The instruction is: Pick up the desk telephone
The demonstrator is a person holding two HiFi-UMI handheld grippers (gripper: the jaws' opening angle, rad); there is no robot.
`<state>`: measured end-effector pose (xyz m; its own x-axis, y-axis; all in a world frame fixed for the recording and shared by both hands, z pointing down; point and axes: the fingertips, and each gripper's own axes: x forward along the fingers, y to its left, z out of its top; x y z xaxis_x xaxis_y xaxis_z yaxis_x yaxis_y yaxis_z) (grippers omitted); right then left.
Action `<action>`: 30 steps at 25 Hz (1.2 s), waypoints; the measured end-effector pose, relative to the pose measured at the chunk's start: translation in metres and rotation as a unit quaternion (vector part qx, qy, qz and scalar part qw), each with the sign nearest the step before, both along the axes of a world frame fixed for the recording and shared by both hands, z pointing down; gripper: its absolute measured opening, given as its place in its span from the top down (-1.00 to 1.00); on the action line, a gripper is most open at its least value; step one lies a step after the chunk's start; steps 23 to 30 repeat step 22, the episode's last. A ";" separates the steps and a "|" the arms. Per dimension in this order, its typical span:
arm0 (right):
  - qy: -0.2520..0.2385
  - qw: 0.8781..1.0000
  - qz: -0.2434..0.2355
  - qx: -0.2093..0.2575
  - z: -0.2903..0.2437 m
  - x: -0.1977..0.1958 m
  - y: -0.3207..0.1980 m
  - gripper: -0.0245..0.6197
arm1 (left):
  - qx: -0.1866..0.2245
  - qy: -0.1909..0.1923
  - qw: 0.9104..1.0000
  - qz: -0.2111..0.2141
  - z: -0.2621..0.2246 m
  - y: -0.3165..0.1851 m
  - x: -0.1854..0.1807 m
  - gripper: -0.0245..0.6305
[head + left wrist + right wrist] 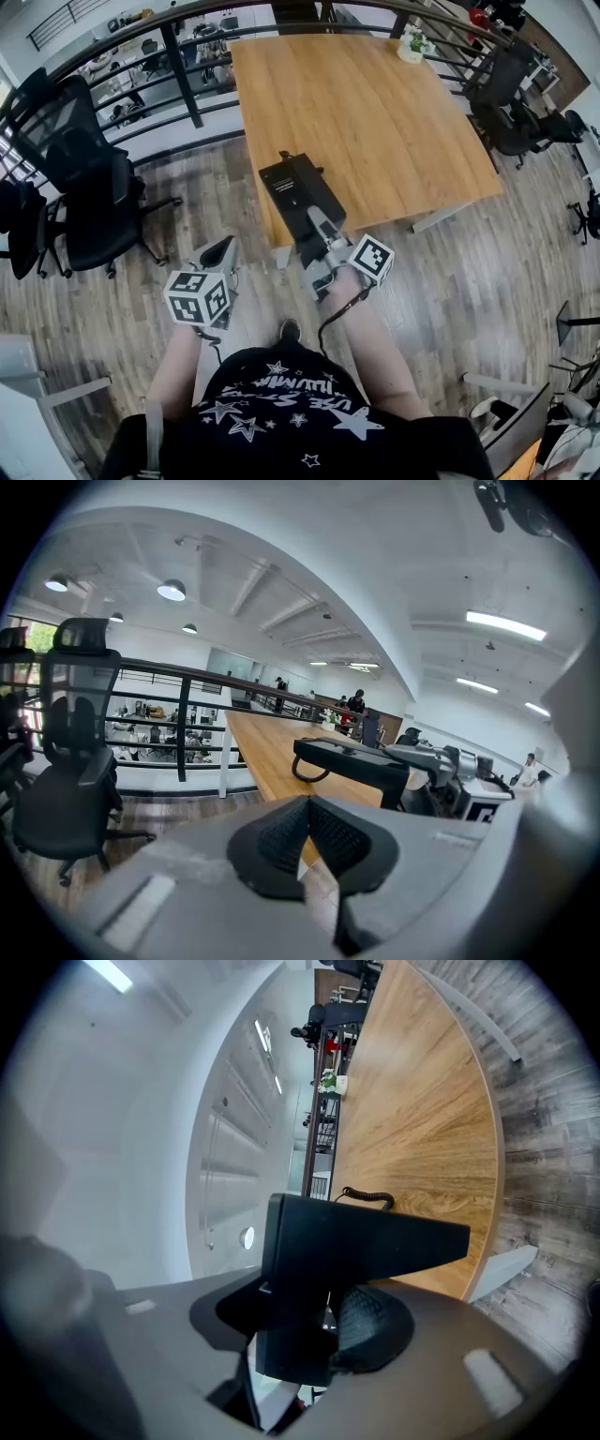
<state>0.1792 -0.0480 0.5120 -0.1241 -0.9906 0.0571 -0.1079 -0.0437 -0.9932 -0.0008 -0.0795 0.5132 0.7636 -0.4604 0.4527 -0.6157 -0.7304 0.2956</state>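
The black desk telephone hangs over the near edge of the wooden table, its coiled cord trailing at the far end. My right gripper is shut on the phone's near end, and one pad presses its side. From the left gripper view the phone appears lifted off the tabletop, with the right gripper behind it. My left gripper hovers over the floor to the left of the table corner, its pads meeting with nothing between them.
Black office chairs stand at the left beside a dark railing. More chairs stand at the table's right. A small potted plant sits at the table's far edge. Wood floor lies under me.
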 end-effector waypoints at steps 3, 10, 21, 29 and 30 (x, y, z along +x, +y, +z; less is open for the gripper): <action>0.002 1.000 0.006 0.001 -0.002 -0.016 0.007 0.32 | 0.001 0.003 1.000 0.008 -0.002 0.003 -0.012 0.92; 0.010 1.000 0.014 0.003 -0.008 -0.051 0.032 0.32 | 0.003 0.011 1.000 0.023 -0.009 0.021 -0.042 0.92; 0.017 1.000 0.025 0.006 -0.016 -0.101 0.078 0.32 | 0.006 0.022 0.999 0.037 -0.012 0.060 -0.087 0.92; 0.017 1.000 0.026 0.006 -0.016 -0.106 0.082 0.32 | 0.006 0.022 0.999 0.038 -0.012 0.064 -0.092 0.92; 0.017 1.000 0.026 0.006 -0.016 -0.106 0.082 0.32 | 0.006 0.022 0.999 0.038 -0.012 0.064 -0.092 0.92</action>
